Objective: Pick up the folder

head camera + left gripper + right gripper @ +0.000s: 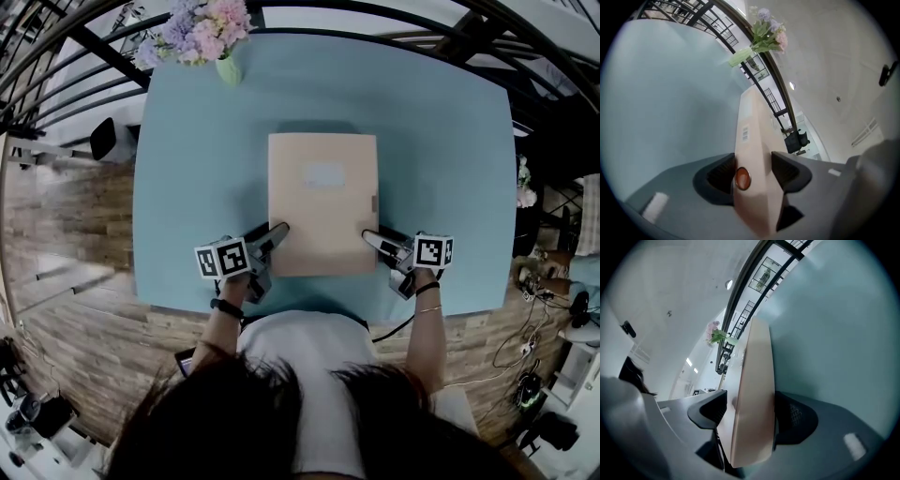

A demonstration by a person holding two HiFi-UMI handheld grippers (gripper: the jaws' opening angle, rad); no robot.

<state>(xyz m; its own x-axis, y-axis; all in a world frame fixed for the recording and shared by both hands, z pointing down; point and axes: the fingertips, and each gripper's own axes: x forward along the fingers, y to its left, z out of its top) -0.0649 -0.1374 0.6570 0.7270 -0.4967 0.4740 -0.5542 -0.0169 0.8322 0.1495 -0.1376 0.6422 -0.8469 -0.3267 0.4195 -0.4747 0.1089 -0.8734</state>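
Folder (322,202) lies flat on the blue table (187,187), its near edge running in between both pairs of jaws. Left tongs (278,230): spread wide, pads pressed on either face of the near-left corner, right by the round finger hole (742,178). Right tongs (367,234): gaping round the near-right corner, one pad touching, the other looks just clear, so no grip there yet, I'd say. Thick, stiff box file, smooth card, probably slippery. Best to pinch both near corners squarely and lift level.

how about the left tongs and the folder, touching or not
Touching. The left gripper view shows the folder between the left tongs, which press against both its sides with no gap.
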